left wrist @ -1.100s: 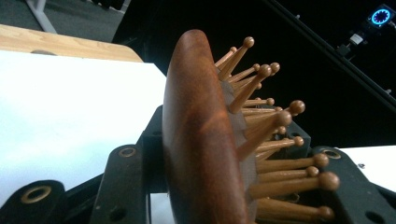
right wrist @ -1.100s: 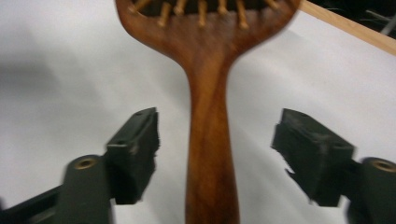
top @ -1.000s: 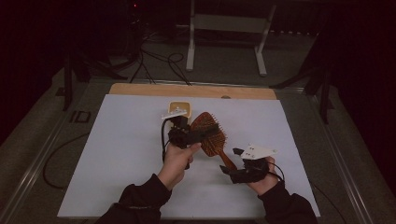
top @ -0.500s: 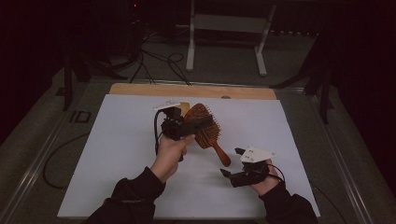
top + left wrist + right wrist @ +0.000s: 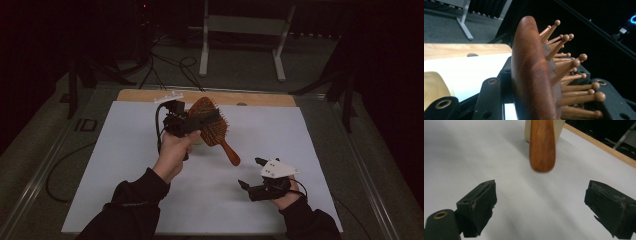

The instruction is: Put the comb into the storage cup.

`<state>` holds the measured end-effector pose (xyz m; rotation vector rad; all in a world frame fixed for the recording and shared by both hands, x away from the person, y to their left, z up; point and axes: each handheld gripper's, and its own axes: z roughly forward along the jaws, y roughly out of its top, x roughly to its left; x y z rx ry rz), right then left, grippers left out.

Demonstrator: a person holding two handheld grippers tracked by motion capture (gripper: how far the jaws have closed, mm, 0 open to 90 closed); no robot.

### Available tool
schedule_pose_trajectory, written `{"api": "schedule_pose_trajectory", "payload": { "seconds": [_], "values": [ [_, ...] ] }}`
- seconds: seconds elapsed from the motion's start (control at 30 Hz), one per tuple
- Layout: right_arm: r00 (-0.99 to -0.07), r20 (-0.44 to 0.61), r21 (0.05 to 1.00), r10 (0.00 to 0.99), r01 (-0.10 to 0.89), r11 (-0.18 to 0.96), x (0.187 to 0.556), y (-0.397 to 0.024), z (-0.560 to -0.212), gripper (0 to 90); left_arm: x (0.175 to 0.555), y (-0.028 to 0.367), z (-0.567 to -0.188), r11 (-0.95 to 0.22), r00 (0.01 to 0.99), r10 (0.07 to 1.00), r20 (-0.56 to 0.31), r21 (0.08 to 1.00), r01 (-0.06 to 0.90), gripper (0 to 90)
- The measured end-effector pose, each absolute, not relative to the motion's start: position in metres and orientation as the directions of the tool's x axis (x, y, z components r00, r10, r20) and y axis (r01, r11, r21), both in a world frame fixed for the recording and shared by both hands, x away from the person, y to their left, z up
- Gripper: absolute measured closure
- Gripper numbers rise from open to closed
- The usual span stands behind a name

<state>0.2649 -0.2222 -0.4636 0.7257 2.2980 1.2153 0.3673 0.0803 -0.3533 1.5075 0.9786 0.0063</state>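
Now the left gripper (image 5: 210,121) clamps the hairbrush (image 5: 212,127) by its head above the table (image 5: 115,150); at five o'clock the right gripper (image 5: 252,172) gapes wide, holding nothing

We see a dim room with dark edges; the white surface (image 5: 125,150) alone looks bright. The brush (image 5: 542,145) handle blurs close up.

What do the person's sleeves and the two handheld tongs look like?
Both sleeves are dark, the left sleeve bunched at the cuff. The left tongs are black with a black cable and a pale plate behind. The right tongs are black, topped by a grey three-cornered plate, with worn black pads.
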Motion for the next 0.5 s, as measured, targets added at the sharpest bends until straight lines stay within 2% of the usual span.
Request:
{"api": "schedule_pose_trajectory", "payload": {
  "seconds": [0.5],
  "values": [
    [-0.759,-0.118,0.853,0.640,0.253,0.456,0.267,-0.227,-0.465,9.5,0.386,0.110,-0.324,0.148,0.607,0.640,-0.471,0.851,0.505,52.9]
  ]
}}
